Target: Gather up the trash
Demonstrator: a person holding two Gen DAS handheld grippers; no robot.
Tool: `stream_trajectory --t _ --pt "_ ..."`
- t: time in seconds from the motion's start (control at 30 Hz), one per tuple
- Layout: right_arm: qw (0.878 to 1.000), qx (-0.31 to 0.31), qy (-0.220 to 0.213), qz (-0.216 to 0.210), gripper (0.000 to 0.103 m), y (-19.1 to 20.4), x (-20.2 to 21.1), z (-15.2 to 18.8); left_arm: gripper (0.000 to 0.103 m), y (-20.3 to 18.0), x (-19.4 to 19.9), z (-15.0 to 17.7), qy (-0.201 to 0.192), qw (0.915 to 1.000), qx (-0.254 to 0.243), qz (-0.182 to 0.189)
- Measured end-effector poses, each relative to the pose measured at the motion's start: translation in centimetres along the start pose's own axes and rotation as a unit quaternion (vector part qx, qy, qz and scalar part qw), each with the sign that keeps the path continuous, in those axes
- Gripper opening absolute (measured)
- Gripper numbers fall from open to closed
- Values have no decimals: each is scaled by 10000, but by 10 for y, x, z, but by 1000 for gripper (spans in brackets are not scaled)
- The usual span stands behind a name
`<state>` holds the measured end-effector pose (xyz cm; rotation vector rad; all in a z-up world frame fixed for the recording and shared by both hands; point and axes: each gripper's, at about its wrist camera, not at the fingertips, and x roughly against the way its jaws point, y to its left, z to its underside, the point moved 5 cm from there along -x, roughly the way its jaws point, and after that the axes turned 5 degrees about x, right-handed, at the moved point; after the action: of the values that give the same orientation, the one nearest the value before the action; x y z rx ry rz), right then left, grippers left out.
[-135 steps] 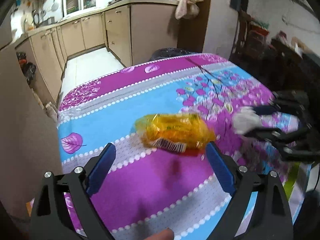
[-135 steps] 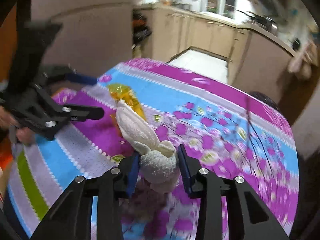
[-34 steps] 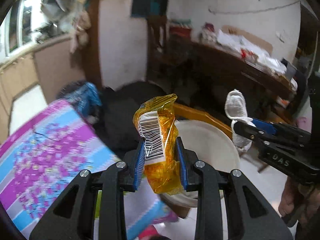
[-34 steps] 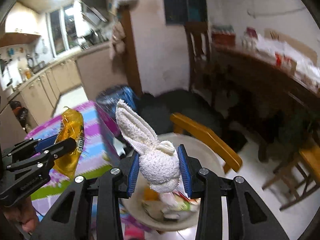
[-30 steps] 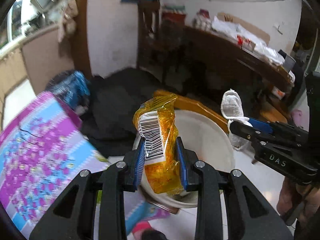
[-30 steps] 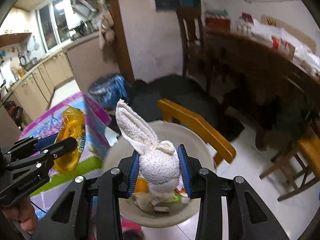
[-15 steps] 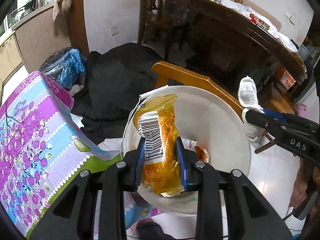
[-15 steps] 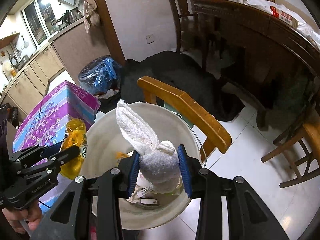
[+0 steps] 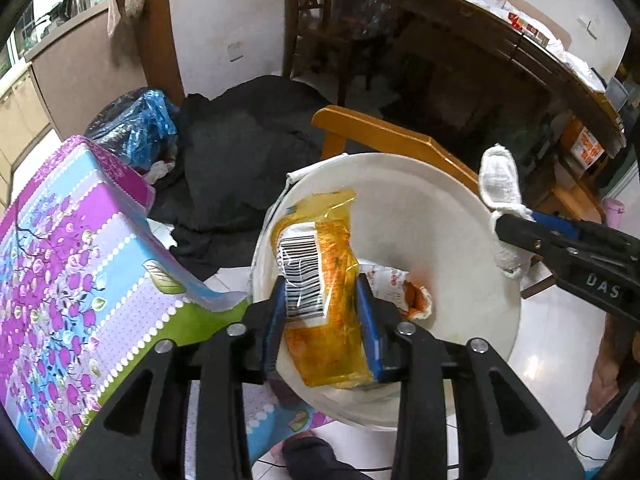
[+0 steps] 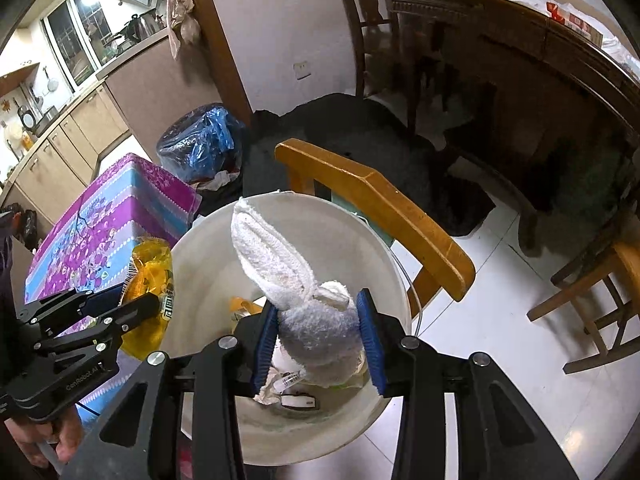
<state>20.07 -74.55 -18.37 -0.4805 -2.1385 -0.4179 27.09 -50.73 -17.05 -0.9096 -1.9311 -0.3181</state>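
Trash sits pinched in both grippers above one landmark, the white bucket [image 9: 448, 216]. Seen from the left wrist, the left gripper [image 9: 323, 316] clamps a yellow wrapper [image 9: 320, 280] between its blue pads [image 9: 369, 332], barcode facing the camera, the wrapper standing upright over the near-left part of the bucket's mouth, its top end rising past the fingertips and its lower end hanging below them. To the right of it, over the bucket's right rim, the right gripper [image 9: 520, 232] comes in from the side, closed on a white cloth [image 9: 498, 184] whose long flap points upward. Inside the bucket, beyond the wrapper, lie a crumpled white-and-orange scrap [image 9: 404, 292] and other litter.

From the right wrist, the left gripper [image 10: 132, 300] shows at the bucket's [image 10: 200, 264] left rim with the yellow wrapper [image 10: 150, 280] held just at that edge. The right gripper [image 10: 318, 336] squeezes the bunched body of the white cloth [image 10: 296, 292] between its blue pads [image 10: 370, 344], the flap leaning up and left over the bucket's middle; paper scraps lie at the bottom beneath it.

Left of the bucket stands a table under a purple-and-blue floral cloth [image 9: 76, 248], its corner drooping close to the rim. Behind the bucket, an orange wooden chair back [image 10: 372, 204] curves just beside the far rim. Farther back are a blue bin bag [image 10: 200, 140], a dark mat [image 9: 240, 152] on the pale tiled floor [image 10: 500, 320], and a long dark wooden sideboard [image 10: 520, 60] to the right; kitchen cabinets [image 10: 80, 128] fill the far left.
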Motion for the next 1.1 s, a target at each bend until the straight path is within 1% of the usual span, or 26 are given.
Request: stream_trajectory --t 0.03,0.13,0.37,0.47,0.5,0.57,0.6,0.63,0.67,0.73,0.77,0.87,0.93,1.0,1.03,1.1 --pt "10000 -24 -27 12 47 -1 1 0 42 1 1 0 -27 10000 10 -5" --pt "9999 -114 -105 30 55 -5 3 -1 51 3 6 -2 -122 9999 31 -35" --pt "9996 -109 -249 -5 55 -6 15 -3 53 3 22 -4 -313 9995 -10 -90" --pt "9991 -53 -427 -6 55 -4 29 -2 53 2 31 -4 -424 9990 -41 -98" --pt "9984 -15 -565 16 56 -1 39 -1 53 3 35 -3 -476 9988 -51 -115" --pt "9966 46 -815 56 59 4 56 1 59 4 46 -1 -619 9979 -65 -151" --pt "9944 71 -1051 54 64 9 71 5 63 5 53 0 -697 9974 -60 -152" --pt "9927 87 -1198 44 69 12 81 8 64 7 57 2 -739 9972 -45 -142" --pt "9902 122 -1391 86 70 17 93 13 65 9 62 4 -794 9968 -19 -130" --pt "9852 185 -1696 153 74 25 113 21 71 15 74 10 -937 9955 16 -160" --pt "9803 284 -1940 239 75 34 129 28 72 17 81 14 -1044 9943 4 -212" --pt "9693 437 -2399 317 82 51 161 44 81 24 103 25 -1328 9907 29 -279" --pt "9596 497 -2751 326 90 65 187 59 95 32 124 35 -1624 9863 83 -278" --pt "9514 489 -3023 329 96 75 208 71 97 41 148 46 -1996 9793 176 -270" --pt "9469 466 -3165 315 98 80 219 79 97 46 157 50 -2104 9770 228 -263" --pt "9429 404 -3292 317 98 88 233 94 97 56 179 61 -2367 9705 366 -280"
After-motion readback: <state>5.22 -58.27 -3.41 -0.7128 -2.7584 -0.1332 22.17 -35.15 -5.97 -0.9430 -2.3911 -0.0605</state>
